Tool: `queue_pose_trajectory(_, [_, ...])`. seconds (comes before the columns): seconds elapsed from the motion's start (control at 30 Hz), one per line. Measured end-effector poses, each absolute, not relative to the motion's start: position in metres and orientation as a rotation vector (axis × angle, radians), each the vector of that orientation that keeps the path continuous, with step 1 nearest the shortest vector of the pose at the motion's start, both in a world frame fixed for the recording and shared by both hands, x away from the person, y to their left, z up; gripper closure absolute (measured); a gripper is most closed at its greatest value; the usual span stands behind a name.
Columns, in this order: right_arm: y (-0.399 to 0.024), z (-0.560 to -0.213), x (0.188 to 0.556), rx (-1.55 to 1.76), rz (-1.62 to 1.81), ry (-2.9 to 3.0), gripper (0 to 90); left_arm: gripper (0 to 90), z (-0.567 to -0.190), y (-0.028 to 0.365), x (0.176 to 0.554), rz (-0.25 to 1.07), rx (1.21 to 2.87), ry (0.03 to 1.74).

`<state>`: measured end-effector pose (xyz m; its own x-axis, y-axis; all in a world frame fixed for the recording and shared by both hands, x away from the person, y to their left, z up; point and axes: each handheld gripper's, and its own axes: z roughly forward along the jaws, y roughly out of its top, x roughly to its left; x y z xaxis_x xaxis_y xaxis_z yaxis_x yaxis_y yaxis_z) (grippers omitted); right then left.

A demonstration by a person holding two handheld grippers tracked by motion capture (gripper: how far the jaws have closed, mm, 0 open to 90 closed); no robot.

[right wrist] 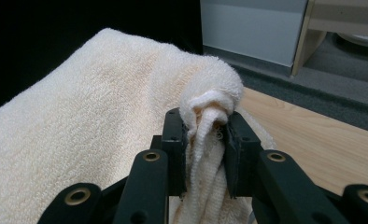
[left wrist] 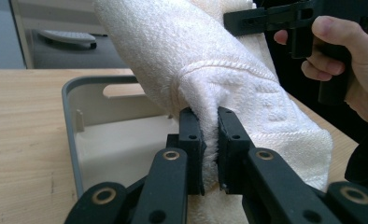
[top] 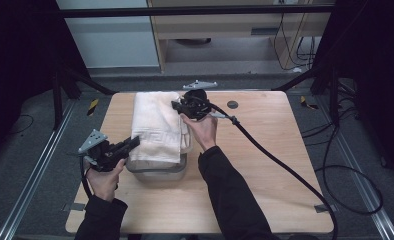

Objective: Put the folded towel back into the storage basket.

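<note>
A cream folded towel [top: 157, 125] hangs stretched between my two grippers above a grey plastic bin [top: 160, 170] on the wooden table. My left gripper [top: 134, 141] pinches the towel's near left corner; its jaws squeeze the thick terry edge [left wrist: 210, 140] over the bin's open inside [left wrist: 121, 140]. My right gripper [top: 177, 106] is shut on the far right corner, where a bunched fold [right wrist: 208, 126] is pressed between its jaws. The towel [right wrist: 79, 140] spreads away to the left in the right gripper view. The right hand with its gripper [left wrist: 322, 42] appears beyond the towel in the left gripper view.
The wooden table [top: 265, 165] has bare room to the right of the bin. A black cable [top: 275, 160] trails from the right gripper across it and off the right edge. A small dark round mark [top: 232, 104] sits near the far edge. Dark frame posts stand around.
</note>
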<state>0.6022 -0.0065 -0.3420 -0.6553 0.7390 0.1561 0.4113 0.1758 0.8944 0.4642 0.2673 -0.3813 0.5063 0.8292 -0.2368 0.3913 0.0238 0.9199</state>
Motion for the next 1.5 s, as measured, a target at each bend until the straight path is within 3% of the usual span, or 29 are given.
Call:
queue_pose_trajectory(0.8, [0.012,-0.396,0.615,1.163,1.359,2.211,72.4,81.6,-0.422,0.269,0.48,0.467,1.683,1.205])
queue_pose_trajectory(1.5, [0.02,-0.43,0.619,1.12,1.246,2.265,71.4,78.9,-0.439,0.258,0.486,0.568,1.781,1.272])
